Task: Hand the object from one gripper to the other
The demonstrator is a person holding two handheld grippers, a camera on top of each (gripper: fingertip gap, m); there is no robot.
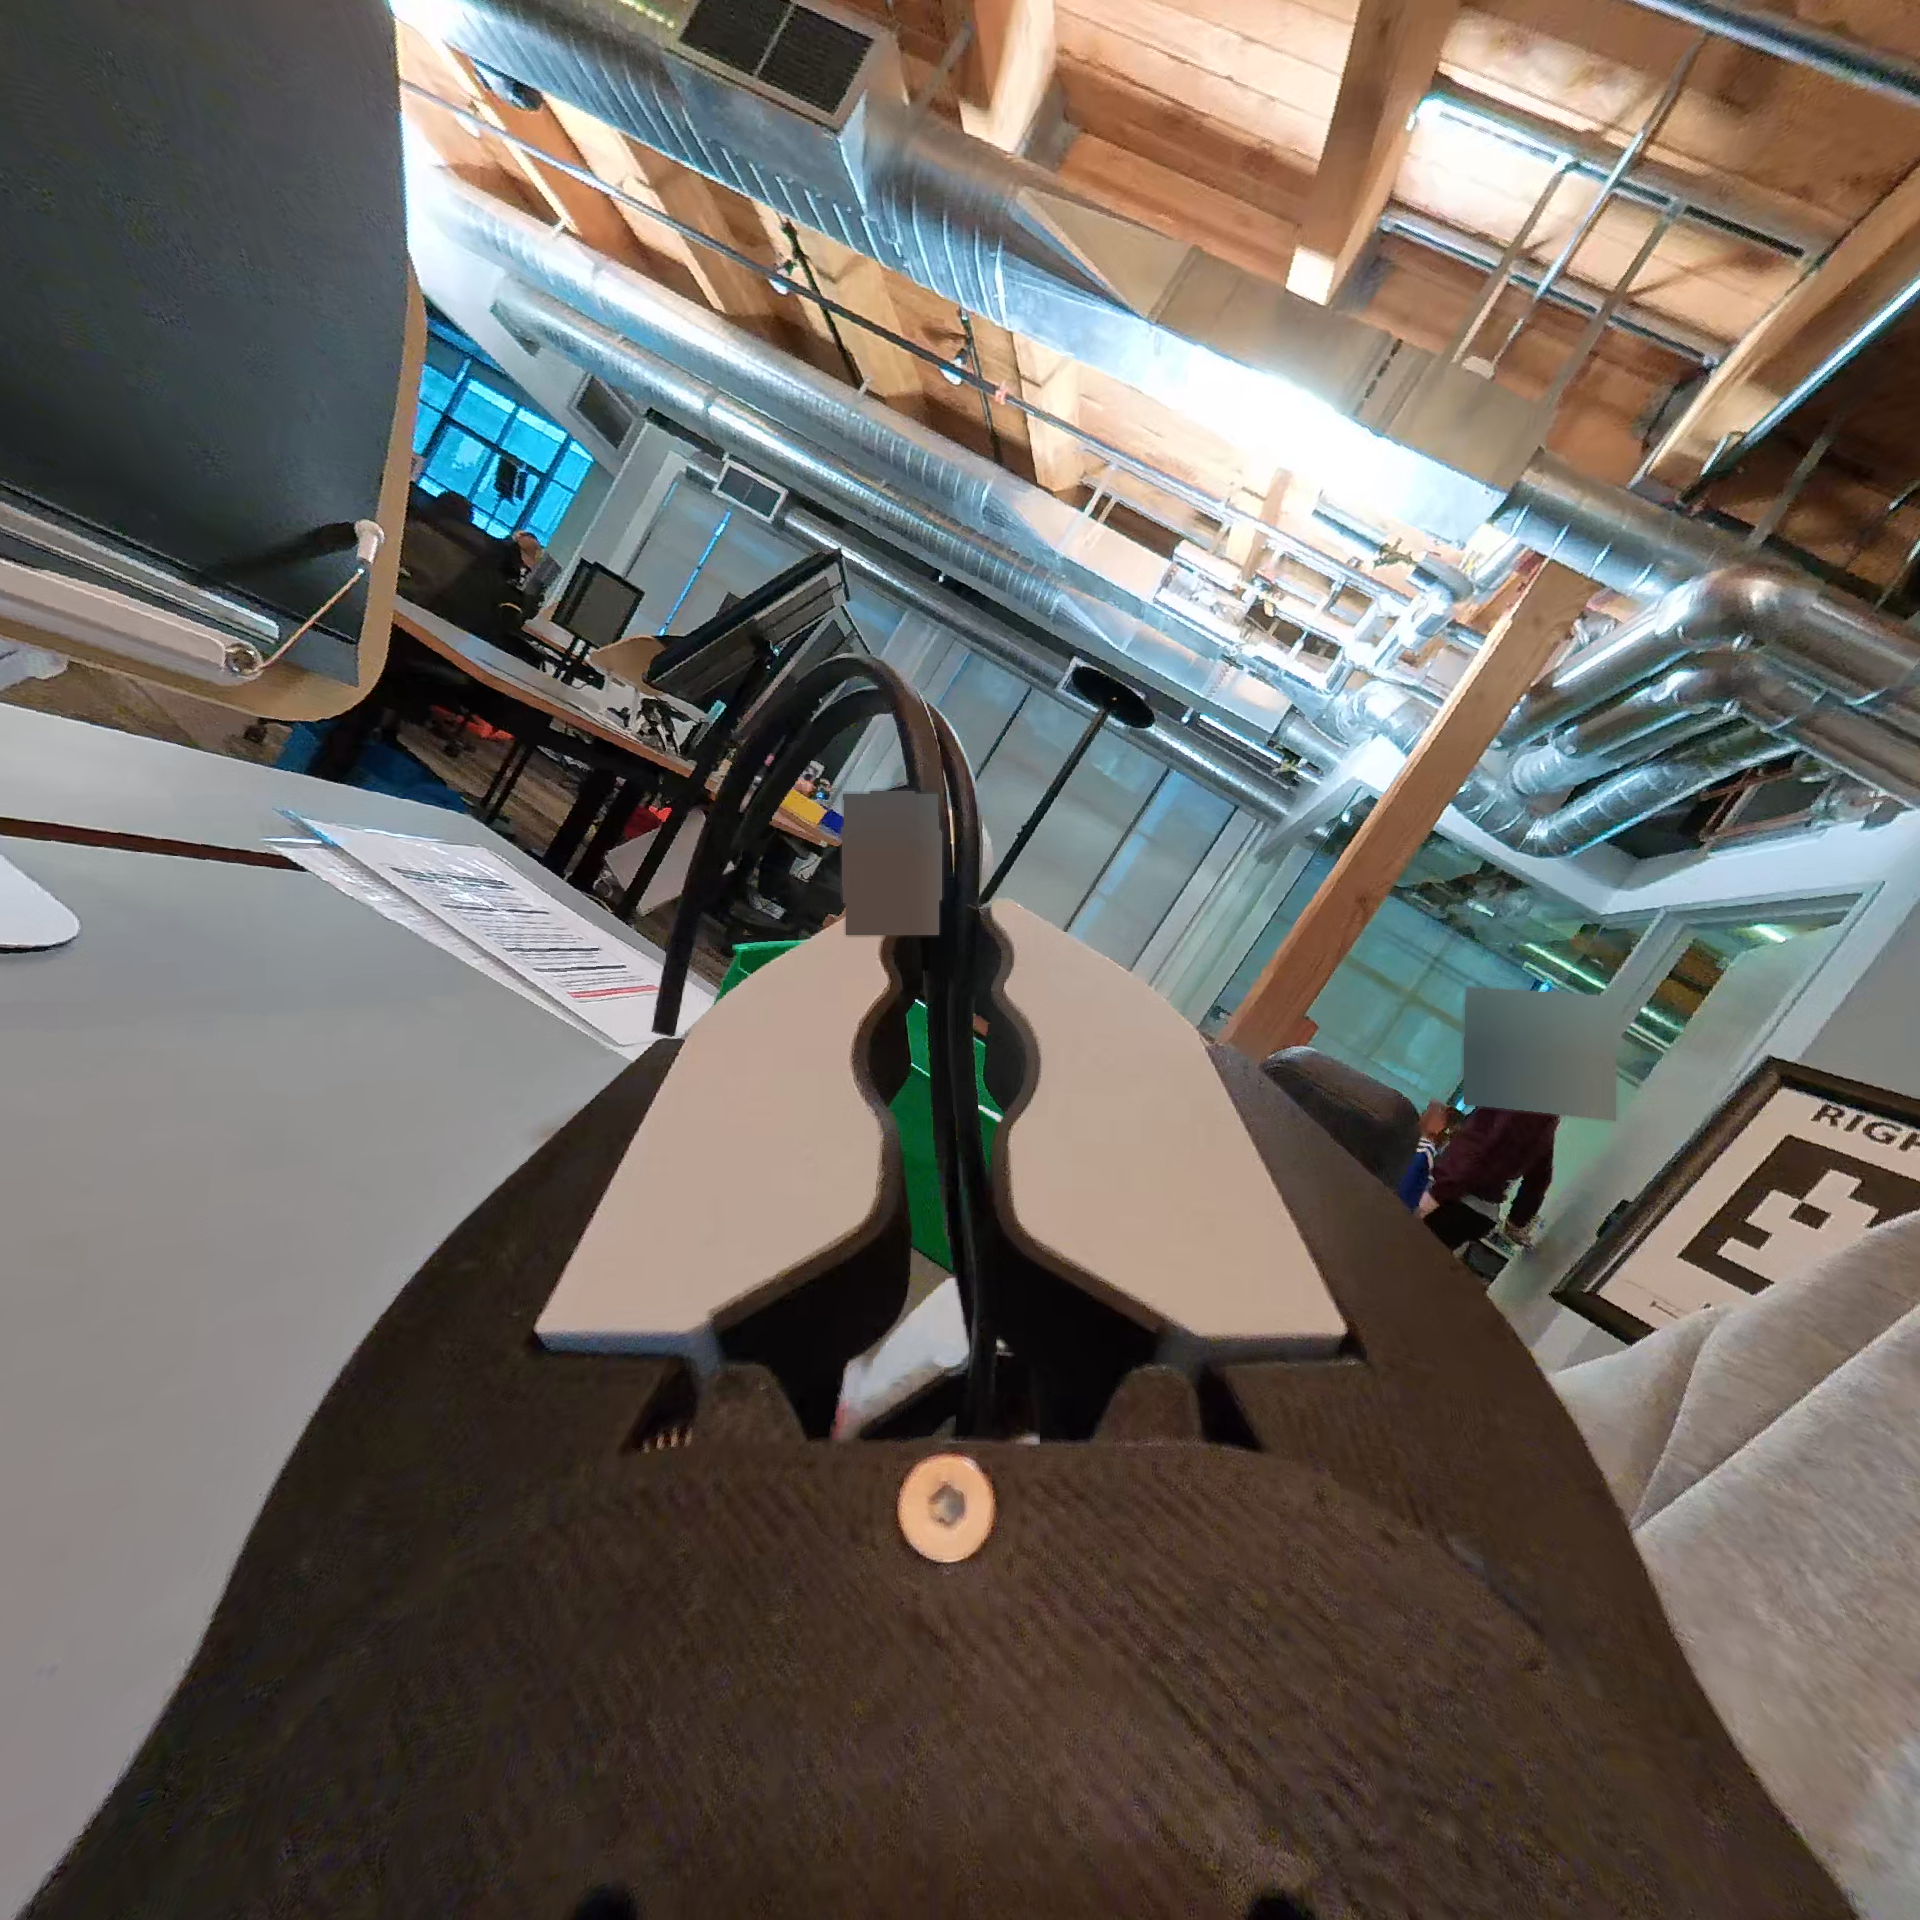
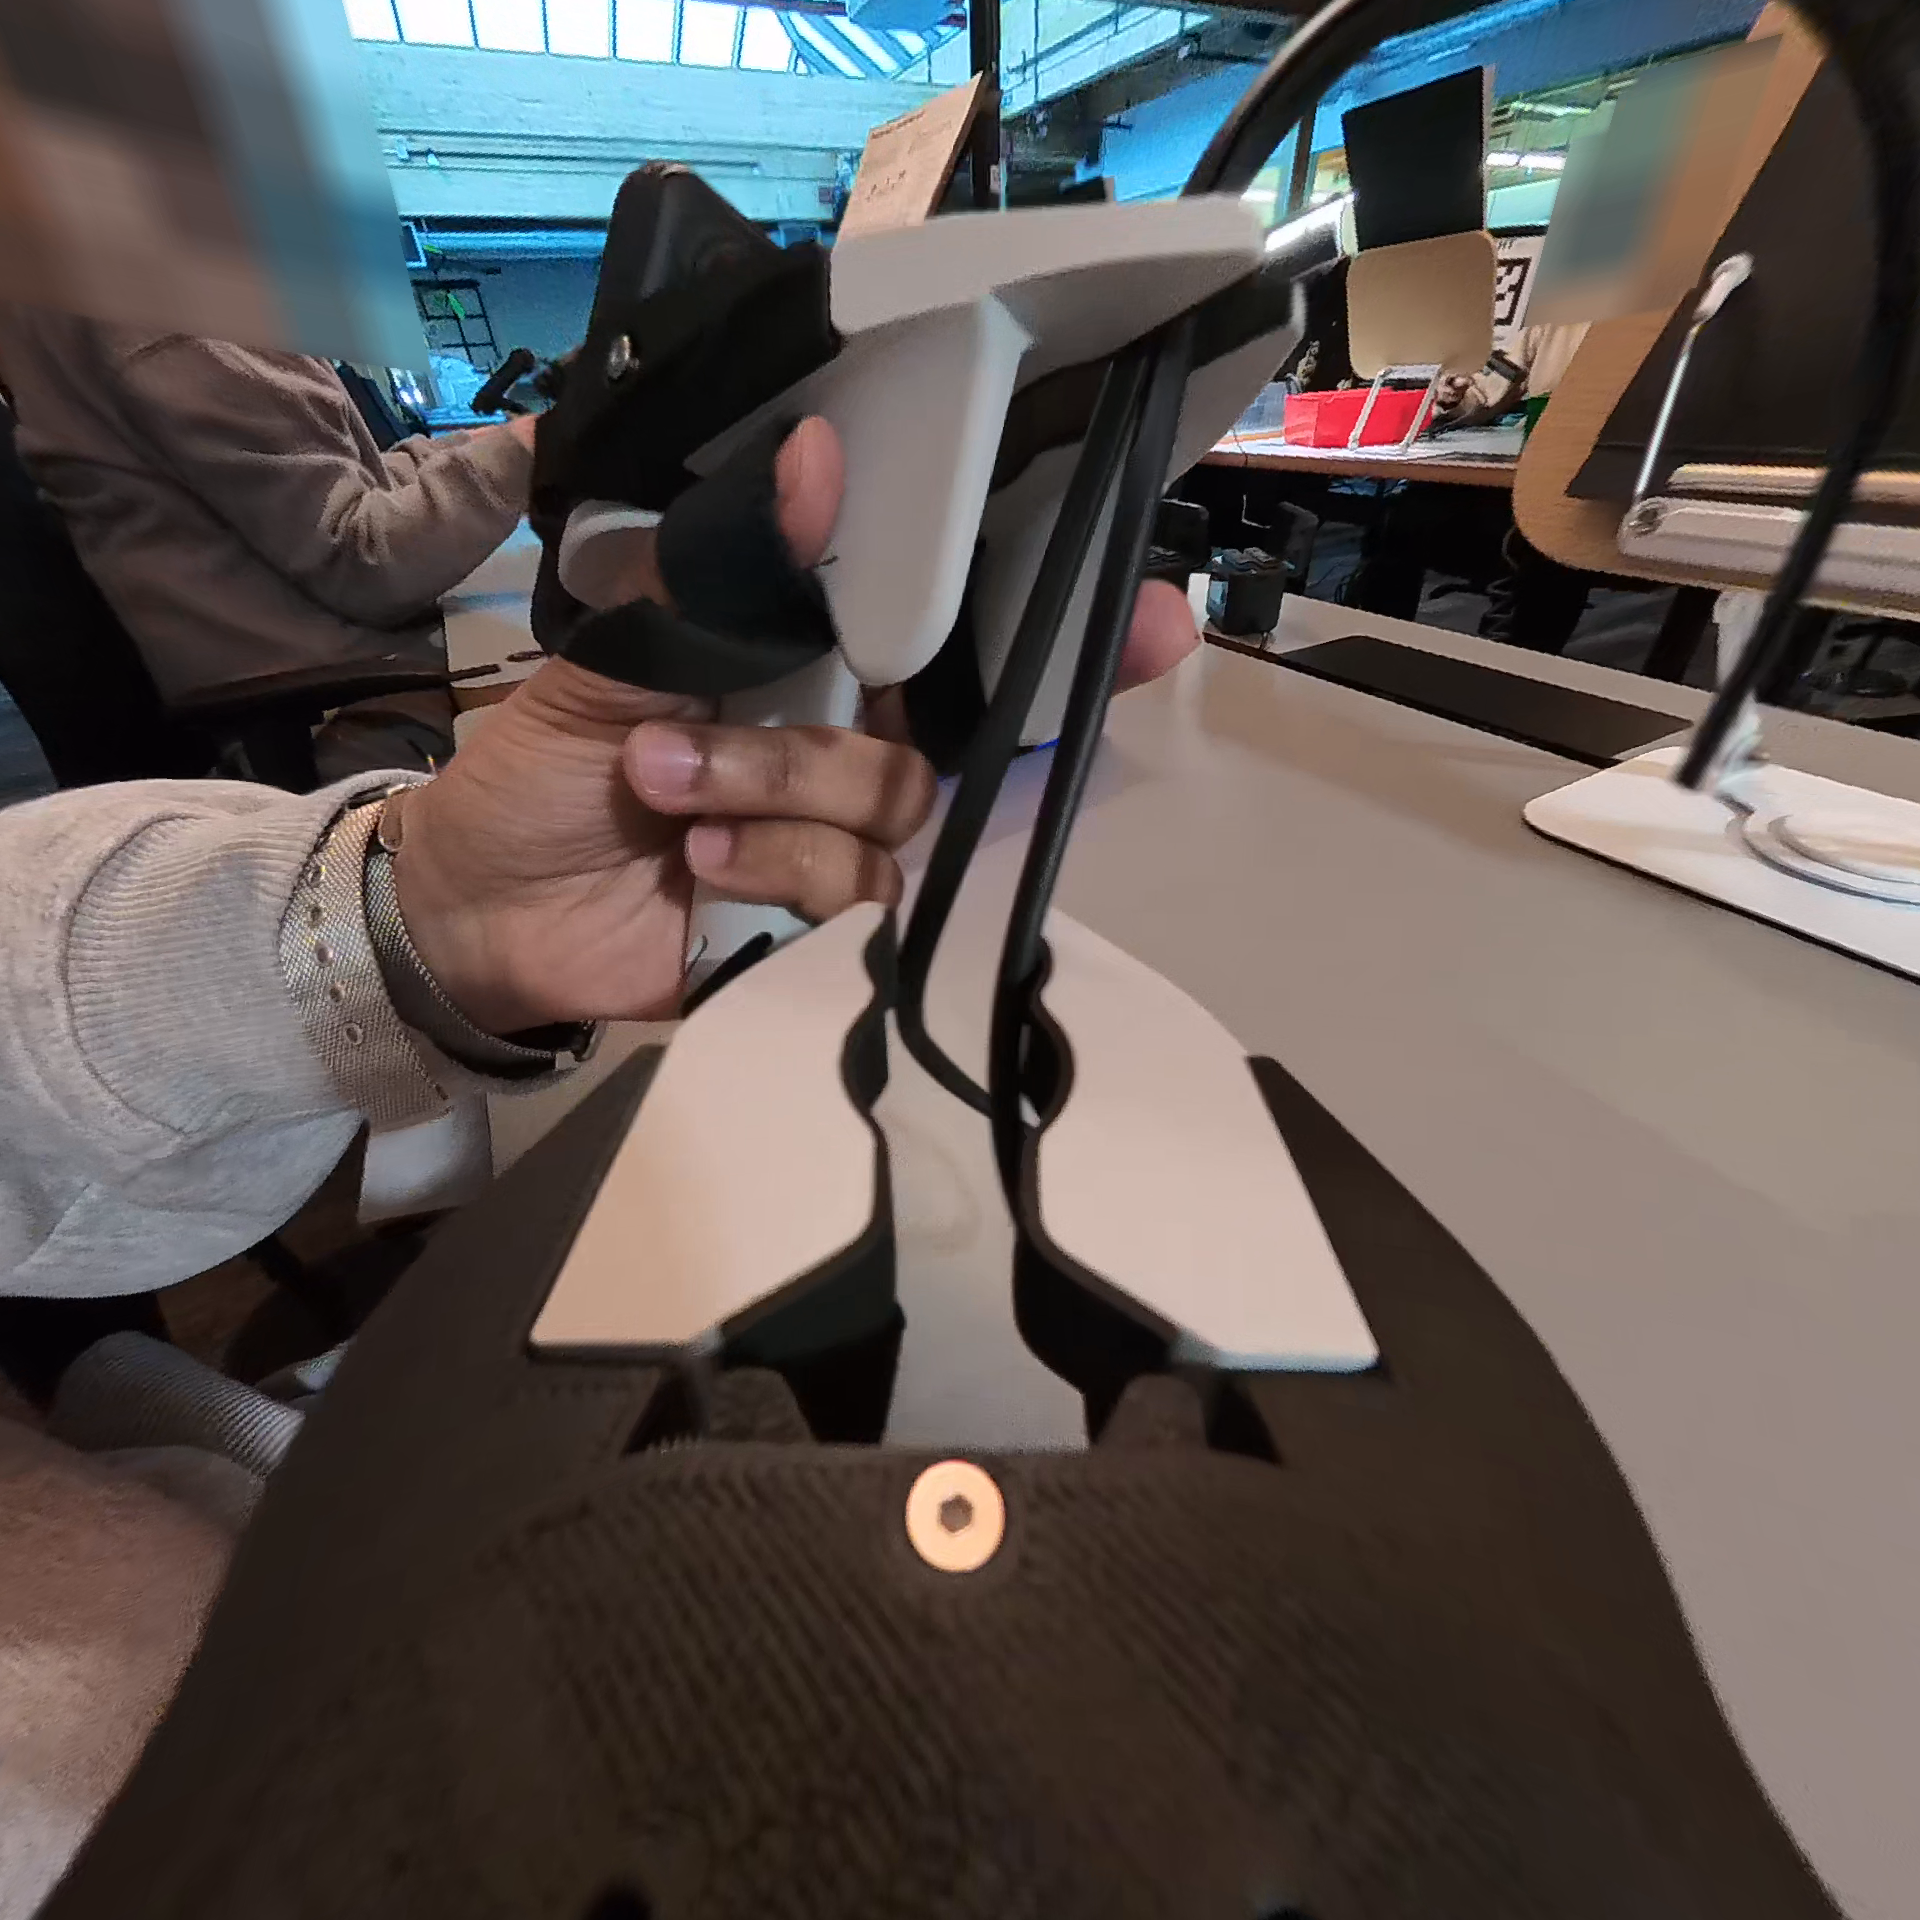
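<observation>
Grey table (image 2: 1403, 935) runs under both my tongs in a big busy workroom. My left gripper (image 1: 943, 961) points up and is squeezed nearly shut on a looped black cable (image 1: 961, 1091), so the loop stands up where my other tool can reach it. My right gripper (image 2: 961, 971) is partly open around the hanging strands, not pinching yet, I think. It needs to close before the left one lets go.
</observation>
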